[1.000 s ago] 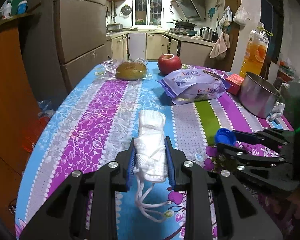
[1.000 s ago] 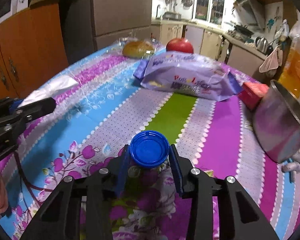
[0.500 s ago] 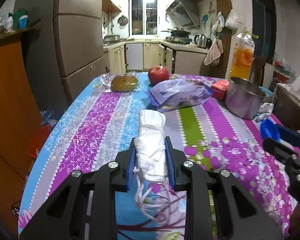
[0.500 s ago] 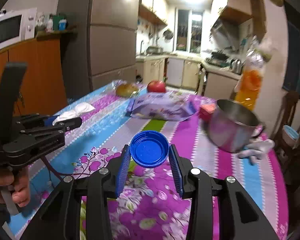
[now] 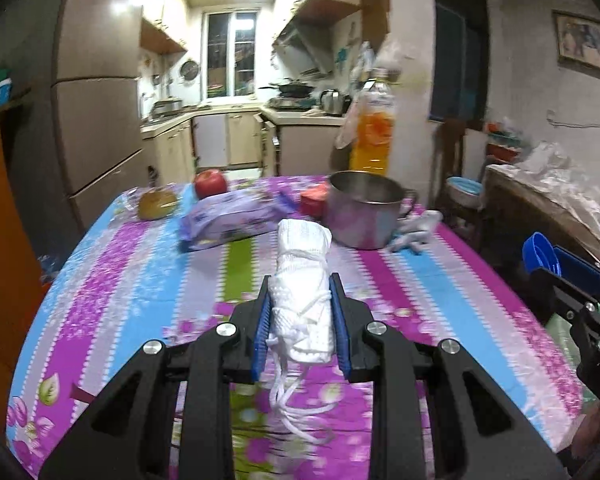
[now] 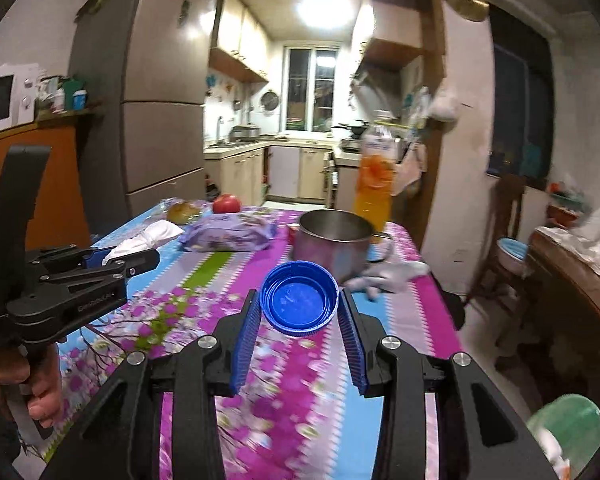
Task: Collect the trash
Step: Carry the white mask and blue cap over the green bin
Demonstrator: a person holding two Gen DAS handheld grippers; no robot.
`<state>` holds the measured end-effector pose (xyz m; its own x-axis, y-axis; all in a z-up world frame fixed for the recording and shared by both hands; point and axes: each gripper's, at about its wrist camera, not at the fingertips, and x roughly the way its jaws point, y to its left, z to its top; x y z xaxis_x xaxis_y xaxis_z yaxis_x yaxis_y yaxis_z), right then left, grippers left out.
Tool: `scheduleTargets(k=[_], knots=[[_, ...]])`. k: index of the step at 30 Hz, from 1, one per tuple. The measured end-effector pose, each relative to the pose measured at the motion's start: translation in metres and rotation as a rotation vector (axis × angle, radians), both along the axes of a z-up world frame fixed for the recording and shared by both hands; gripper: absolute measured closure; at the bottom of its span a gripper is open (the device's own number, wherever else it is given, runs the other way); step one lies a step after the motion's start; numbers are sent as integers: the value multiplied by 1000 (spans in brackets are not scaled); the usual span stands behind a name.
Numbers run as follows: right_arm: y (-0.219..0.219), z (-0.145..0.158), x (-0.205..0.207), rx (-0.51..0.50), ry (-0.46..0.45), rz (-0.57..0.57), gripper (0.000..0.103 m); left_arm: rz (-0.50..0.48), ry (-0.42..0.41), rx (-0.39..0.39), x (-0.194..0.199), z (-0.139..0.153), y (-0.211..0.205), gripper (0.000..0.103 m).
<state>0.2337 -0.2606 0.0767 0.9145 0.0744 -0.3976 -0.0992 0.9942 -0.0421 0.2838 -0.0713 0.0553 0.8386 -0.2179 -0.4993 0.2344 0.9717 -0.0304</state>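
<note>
Both grippers w/ loads: left gripper [image 5: 301, 320] clamps a rolled white mask [image 5: 303, 292], straps dangling; right gripper [image 6: 298, 316] pinches a blue bottle cap [image 6: 299, 304], jaws part-closed on its rim. Since 1 sec ago, both have risen off the table [image 5: 112, 280] & pulled back, the pot [image 5: 362, 212] & snack bag [image 5: 230, 220] shrinking in view — 2 trash pieces collected, likely en route to a bin. Both point slightly downward; a hand [image 6: 28, 384] grips the left handle.
</note>
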Motion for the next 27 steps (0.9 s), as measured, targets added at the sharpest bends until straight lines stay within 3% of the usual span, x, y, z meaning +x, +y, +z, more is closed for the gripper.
scheduleTargets(k=[12,27], knots=[[-96,13,-73,9,-24,-162,63,-170,-20,-2,-38,13,-96,78],[-232,8,-156,11,8,-398,63,-420,0,20,-72,3,-242,78]])
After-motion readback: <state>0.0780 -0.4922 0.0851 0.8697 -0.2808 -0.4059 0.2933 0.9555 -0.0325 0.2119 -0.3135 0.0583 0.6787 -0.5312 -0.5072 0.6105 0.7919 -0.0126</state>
